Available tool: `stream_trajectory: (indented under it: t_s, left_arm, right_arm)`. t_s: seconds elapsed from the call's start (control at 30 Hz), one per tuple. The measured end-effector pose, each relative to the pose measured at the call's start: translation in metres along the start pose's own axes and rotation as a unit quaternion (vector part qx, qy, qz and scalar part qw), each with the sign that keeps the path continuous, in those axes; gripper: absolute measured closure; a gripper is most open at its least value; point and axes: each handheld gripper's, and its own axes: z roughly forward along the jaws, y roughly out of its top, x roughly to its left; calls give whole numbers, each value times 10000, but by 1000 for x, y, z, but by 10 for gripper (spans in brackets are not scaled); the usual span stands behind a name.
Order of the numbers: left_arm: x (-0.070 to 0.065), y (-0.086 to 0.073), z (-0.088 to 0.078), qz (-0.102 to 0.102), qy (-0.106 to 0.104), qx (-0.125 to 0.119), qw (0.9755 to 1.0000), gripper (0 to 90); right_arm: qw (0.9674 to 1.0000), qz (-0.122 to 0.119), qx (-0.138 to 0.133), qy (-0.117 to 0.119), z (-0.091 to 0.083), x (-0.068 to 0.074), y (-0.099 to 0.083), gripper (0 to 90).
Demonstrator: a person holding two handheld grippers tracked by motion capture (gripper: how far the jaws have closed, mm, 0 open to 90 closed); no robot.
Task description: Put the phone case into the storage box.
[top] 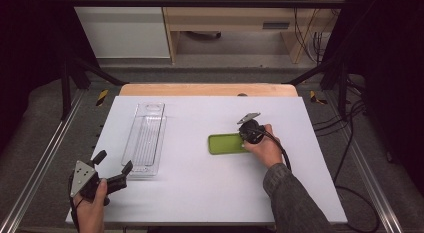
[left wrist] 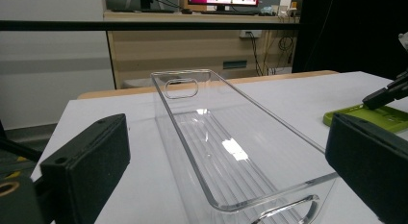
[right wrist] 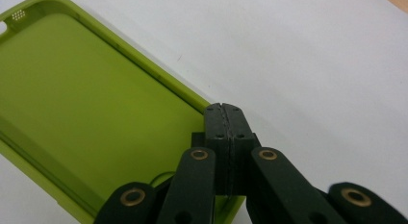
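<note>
A green phone case [top: 227, 143] [right wrist: 96, 104] lies hollow side up on the white table [top: 200, 193], right of centre. My right gripper [top: 246, 138] [right wrist: 223, 111] comes down on its right edge, jaws pressed together on the rim. A long clear plastic tray [top: 145, 138] [left wrist: 183, 142] with handle slots lies lengthwise at the left. My left gripper [top: 114, 162] [left wrist: 226, 137] is open just short of the tray's near end, its jaws spread wider than the tray. In the left gripper view the green phone case [left wrist: 380, 116] and the right gripper [left wrist: 389, 92] appear at the far right.
The white board sits on a wooden tabletop [top: 207, 89] with metal rails [top: 45, 158] along both sides. Cables [top: 345, 143] trail at the right. A wooden cabinet [top: 235, 23] stands beyond the table.
</note>
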Motion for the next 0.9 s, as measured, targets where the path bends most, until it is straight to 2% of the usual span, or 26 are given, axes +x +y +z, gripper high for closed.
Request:
stream_trajectory:
  t_s: [0.2,0.9]
  left_arm:
    - [0,0,0,-7,1,13,10000,15]
    - [1,0,-1,-20,8,-1,10000,16]
  right_arm:
    - [9999,73,-85,18,4,-2,2,900]
    - [9998,137,-111,-43,10,-3,8,900]
